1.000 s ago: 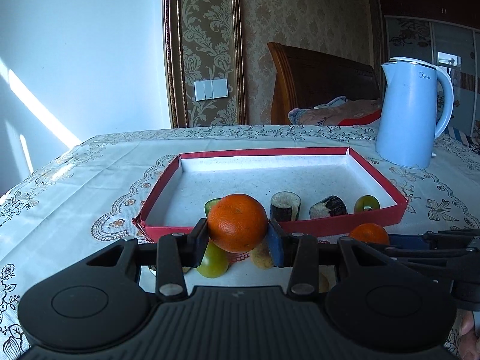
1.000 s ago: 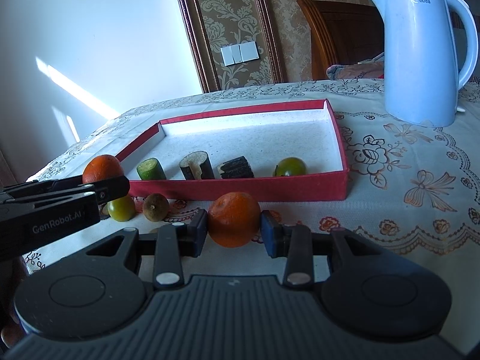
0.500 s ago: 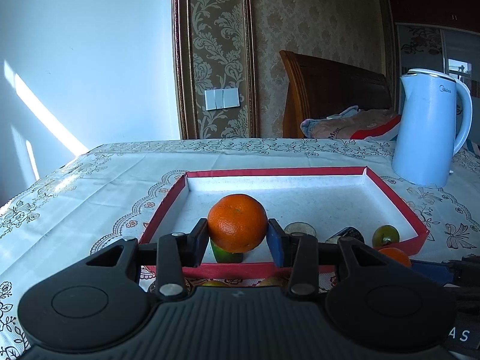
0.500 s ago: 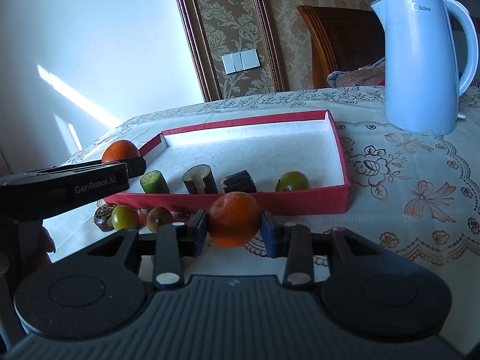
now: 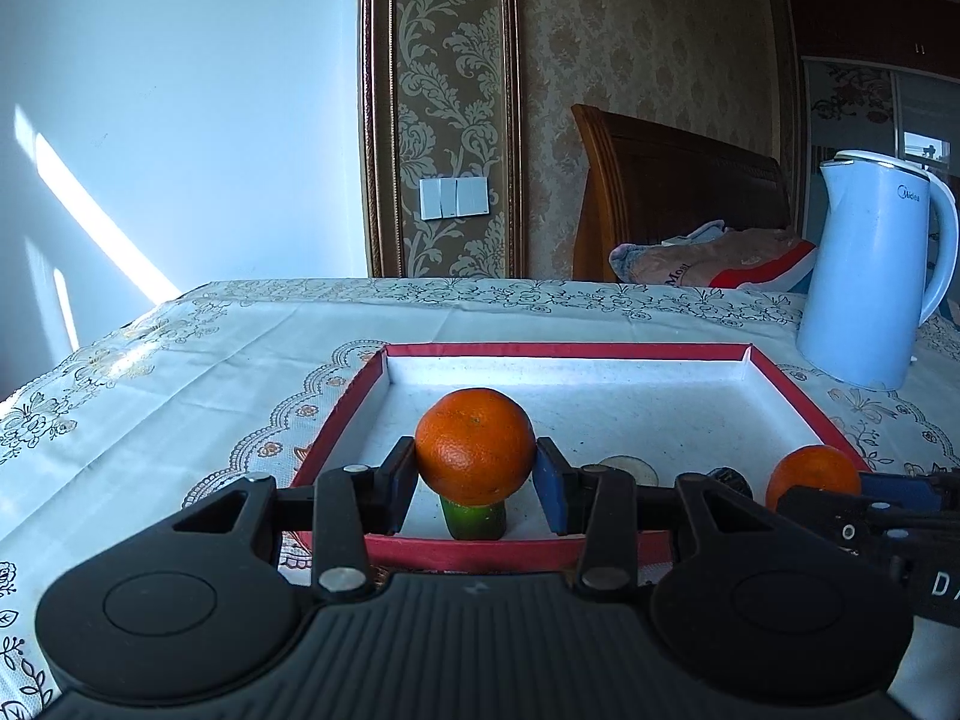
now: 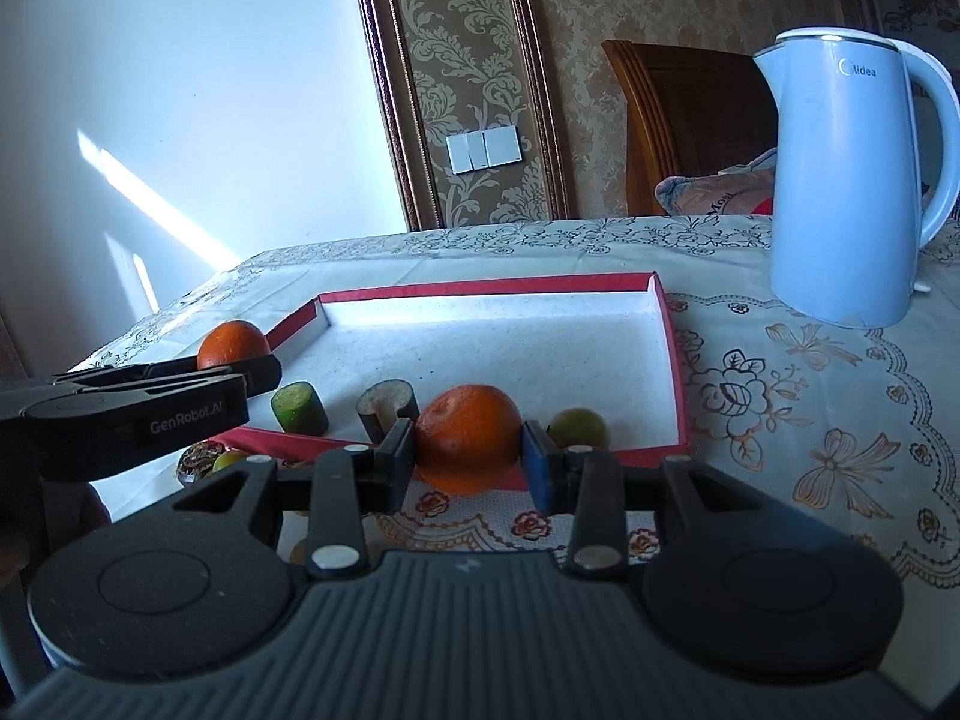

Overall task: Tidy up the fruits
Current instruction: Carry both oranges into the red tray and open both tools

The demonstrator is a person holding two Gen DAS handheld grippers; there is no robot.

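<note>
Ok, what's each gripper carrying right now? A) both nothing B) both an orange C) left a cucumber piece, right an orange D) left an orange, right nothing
B: the left gripper clamps one orange and the right gripper clamps another orange.

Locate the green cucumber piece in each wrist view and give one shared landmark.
Left wrist: green cucumber piece, bottom centre, just under the held orange, inside the tray's near wall.
Right wrist, left of centre, in the tray's near-left corner.
Shared landmark: blue kettle.
</note>
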